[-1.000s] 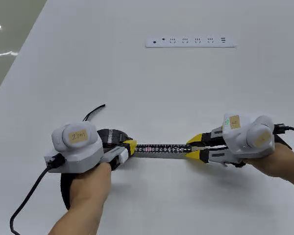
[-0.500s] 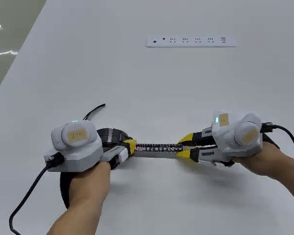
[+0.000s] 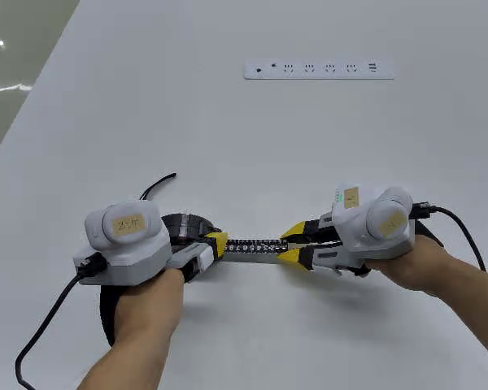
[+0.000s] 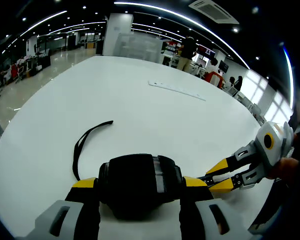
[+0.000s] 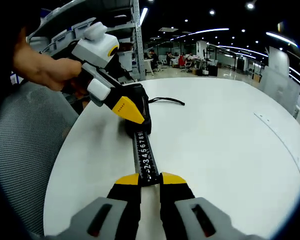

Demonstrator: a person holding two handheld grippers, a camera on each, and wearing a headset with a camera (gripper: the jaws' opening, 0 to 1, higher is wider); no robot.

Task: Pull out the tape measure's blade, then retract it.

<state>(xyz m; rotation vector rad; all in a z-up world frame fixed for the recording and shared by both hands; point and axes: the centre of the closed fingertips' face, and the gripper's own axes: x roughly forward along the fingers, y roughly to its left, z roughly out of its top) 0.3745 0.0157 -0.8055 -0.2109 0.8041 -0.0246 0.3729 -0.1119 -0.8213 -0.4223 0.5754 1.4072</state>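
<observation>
Black tape measure [image 4: 140, 186] sat on the white table [image 3: 228, 138], clamped at both sides by the left gripper [image 3: 205, 246]. Its blade [image 5: 141, 150] was partly drawn out, the tip pinched in the nearly closed right gripper [image 5: 150, 179]. Power strip [image 3: 318, 70] lay well apart.

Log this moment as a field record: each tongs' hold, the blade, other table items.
Left tongs: shut on tape measure case
Right tongs: shut on blade end
Blade: partly out, numbers up, bridging both tongs
Strap: black, loose on table by case
Power strip: white, far side of table
</observation>
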